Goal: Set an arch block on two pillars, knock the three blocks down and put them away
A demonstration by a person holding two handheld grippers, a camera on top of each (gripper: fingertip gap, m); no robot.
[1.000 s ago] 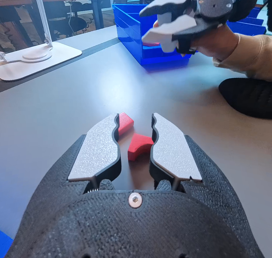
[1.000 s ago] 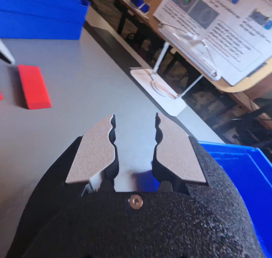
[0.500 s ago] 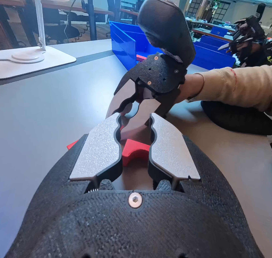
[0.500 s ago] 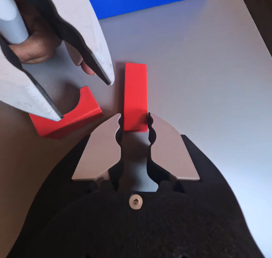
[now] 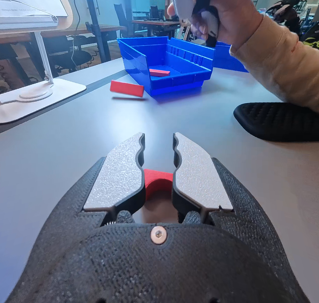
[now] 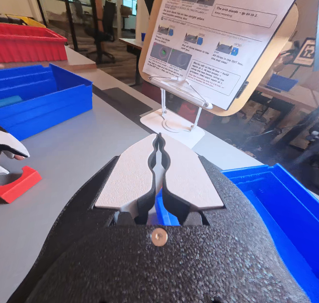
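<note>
A red arch block (image 5: pixel 158 180) lies flat on the grey table between the fingers of my open left gripper (image 5: pixel 158 139); its ends are hidden behind the fingers. It also shows in the right wrist view (image 6: pixel 19 185). One red pillar block (image 5: pixel 126 90) hangs just above the table beside the blue bin (image 5: pixel 138 64), its shadow under it. Another red block (image 5: pixel 159 72) lies inside that bin. My right gripper (image 6: pixel 158 137) is shut with nothing seen between its tips, raised beside the bin (image 6: pixel 284 208); it shows high up in the left wrist view (image 5: pixel 189 4).
A white document stand (image 5: pixel 34 94) (image 6: pixel 172 127) is at the table's far edge. A second blue bin (image 6: pixel 44 94) and a red bin (image 6: pixel 31 42) stand behind. A black pad (image 5: pixel 279 122) lies under the person's sleeve (image 5: pixel 276 56). The gap from one gripper's tips to the other's is roughly 25 cm.
The right gripper dropped onto the pillar block, then rose toward the bin and went from open to shut. The pillar block went from beside the arch to next to the bin.
</note>
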